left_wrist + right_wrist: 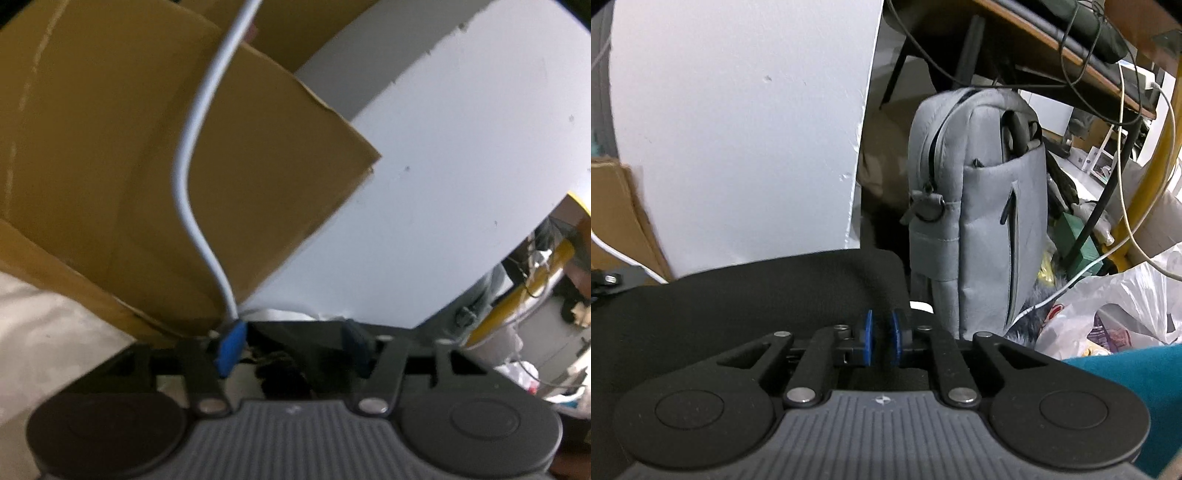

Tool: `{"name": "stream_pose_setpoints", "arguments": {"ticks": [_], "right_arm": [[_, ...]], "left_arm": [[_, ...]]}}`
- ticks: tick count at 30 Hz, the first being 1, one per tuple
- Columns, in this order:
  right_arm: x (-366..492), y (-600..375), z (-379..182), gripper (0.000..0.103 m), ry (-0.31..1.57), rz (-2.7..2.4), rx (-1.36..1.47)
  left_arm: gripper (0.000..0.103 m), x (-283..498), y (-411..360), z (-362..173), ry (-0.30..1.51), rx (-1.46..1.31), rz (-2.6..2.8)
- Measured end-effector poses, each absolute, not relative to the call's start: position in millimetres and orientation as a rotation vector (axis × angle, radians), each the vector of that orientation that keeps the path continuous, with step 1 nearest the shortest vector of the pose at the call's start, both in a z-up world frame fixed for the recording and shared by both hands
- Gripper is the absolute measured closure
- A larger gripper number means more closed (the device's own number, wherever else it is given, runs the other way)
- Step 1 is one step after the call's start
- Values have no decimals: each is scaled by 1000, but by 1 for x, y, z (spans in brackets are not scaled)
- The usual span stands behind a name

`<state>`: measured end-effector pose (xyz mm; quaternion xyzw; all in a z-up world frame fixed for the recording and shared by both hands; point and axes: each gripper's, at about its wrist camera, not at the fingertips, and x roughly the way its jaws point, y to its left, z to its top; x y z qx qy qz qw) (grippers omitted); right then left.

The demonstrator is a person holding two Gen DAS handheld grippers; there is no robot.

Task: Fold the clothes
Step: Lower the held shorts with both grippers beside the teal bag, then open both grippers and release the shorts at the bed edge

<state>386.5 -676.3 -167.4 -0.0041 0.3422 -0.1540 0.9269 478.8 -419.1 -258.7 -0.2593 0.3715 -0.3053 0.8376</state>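
Jaws: left gripper (293,345) open, blue pads well apart, nothing clamped; right gripper (881,343) almost closed, only a thin slit between pads; can't tell if cloth is nipped in that slit.

Big to small, all placed off the white panel (443,166):
- box (110,147): cardboard, left of panel, its corner overlapping the panel face
- black cloth (738,295): the likely garment; spread below panel's bottom edge, right up to the right gripper's pads; smooth, no clear crease or seam showing, so folded or flat I can't say; a dark patch between the left fingers may be the same cloth, too blurred to confirm
- bag (990,184): grey, upright, right of panel, just beside the cloth's far corner
- teal cloth (1137,387): low, well right of panel; garment or sleeve, can't tell
- cable (184,166): white, runs down across the box left of panel, ends right at the left gripper's left pad

Handling, my read: black cloth is light, limp, no stiffness; it will sag and drape from any single pinch, so two holds are needed to keep an edge straight; not fragile; thin weave may slip unless the pads bite fully; grip at a hem or corner, single layer, not mid-panel; dark on dark makes the edges hard to find; cable near the left pad is a snag risk.
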Motion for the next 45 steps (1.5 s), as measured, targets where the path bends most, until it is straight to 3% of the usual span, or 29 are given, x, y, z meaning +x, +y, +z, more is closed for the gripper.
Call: {"name": "stream_pose_setpoints", "arguments": {"ticks": [2, 4, 8, 9, 15, 21, 29, 35, 40, 45], "right_arm": [[381, -674, -162, 90, 691, -301, 6], [376, -670, -159, 90, 688, -283, 12], [373, -667, -167, 90, 733, -226, 56], [374, -666, -172, 90, 748, -228, 51], [374, -665, -197, 90, 829, -285, 18], [363, -666, -181, 90, 801, -281, 16], [345, -656, -160, 87, 745, -257, 67], [347, -650, -168, 81, 749, -250, 82], [354, -649, -191, 77, 770, -246, 80], [354, -649, -209, 62, 750, -242, 31]], "left_arm": [[93, 483, -421, -263, 825, -565, -668], [95, 486, -424, -263, 819, -530, -675], [94, 486, -432, -256, 746, -366, -625], [89, 486, -433, -254, 740, -329, -591], [90, 479, -422, -242, 706, -259, -513], [89, 452, -417, -201, 585, -275, -637], [89, 435, -445, -175, 583, -233, -727], [85, 417, -445, -209, 632, -190, -727], [90, 410, -445, -239, 655, -171, -701], [90, 399, -441, -258, 601, -151, -706]]}}
